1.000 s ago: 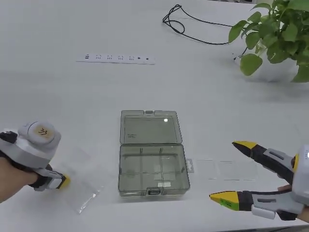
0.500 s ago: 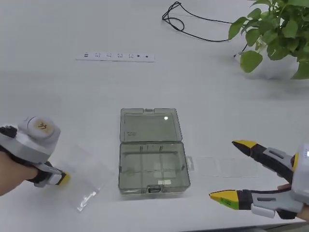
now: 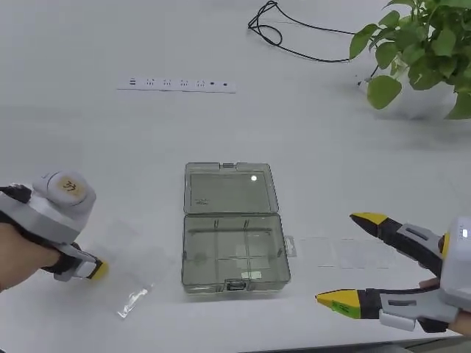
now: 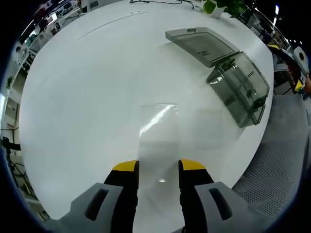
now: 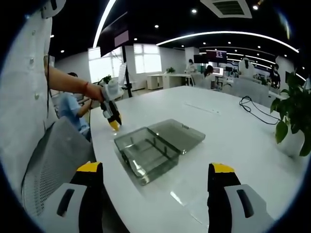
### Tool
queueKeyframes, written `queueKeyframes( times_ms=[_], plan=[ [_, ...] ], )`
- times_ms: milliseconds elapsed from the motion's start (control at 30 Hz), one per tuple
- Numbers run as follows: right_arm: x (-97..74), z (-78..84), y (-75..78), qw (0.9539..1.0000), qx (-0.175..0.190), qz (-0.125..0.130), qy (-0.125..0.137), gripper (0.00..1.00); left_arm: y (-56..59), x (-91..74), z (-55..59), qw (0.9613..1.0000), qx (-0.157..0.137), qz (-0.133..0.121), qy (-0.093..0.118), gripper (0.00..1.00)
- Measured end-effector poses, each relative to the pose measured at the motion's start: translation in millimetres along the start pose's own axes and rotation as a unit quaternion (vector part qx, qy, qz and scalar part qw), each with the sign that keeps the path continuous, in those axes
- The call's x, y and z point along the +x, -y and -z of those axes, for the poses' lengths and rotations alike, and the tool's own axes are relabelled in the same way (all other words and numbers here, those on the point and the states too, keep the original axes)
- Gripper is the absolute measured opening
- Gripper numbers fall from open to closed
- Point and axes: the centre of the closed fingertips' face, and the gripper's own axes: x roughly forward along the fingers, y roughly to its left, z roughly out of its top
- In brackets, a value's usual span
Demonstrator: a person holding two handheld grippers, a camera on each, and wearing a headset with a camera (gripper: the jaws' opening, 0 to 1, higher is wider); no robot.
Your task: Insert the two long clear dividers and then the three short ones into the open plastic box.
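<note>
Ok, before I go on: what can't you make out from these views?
Head view: clear flat dividers right of the smoky open plastic box are transparent on the white table; count and lengths unreadable.
Head view: box interior, tinted walls and glare; fitted dividers or moulded ribs, cannot tell.
Left gripper view: the clear sheet fades between the jaws of the left tool; touching or not, unclear.
</note>
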Motion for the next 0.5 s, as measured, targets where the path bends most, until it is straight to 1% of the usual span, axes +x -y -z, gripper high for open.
queueKeyframes(
  times_ms=[167, 267, 433, 467, 500],
  plan=[
    [-0.3, -1.2, 0.5, 1.0000, 0.000, -0.002, 0.002, 0.88, 4.0, -0.5, 0.1, 0.9998, -0.010, 0.011, 0.010, 0.30],
    [-0.6, -3.5, 0.7, 1.0000, 0.000, -0.004, 0.005, 0.87, 6.2, -1.8, -0.8, 0.9991, -0.031, 0.020, 0.023, 0.30],
    [-0.9, -10.0, -0.7, 1.0000, -0.001, -0.006, 0.007, 0.86, 6.7, -4.3, 0.9, 0.9980, -0.046, 0.026, 0.036, 0.30],
    [-0.7, -11.9, -1.1, 1.0000, -0.001, -0.006, 0.007, 0.86, 7.9, -6.0, -0.2, 0.9972, -0.053, 0.030, 0.045, 0.30],
    [-0.8, -13.8, -1.7, 0.9999, -0.001, -0.007, 0.009, 0.85, 9.3, -7.3, -0.6, 0.9964, -0.061, 0.034, 0.049, 0.30]
  ],
)
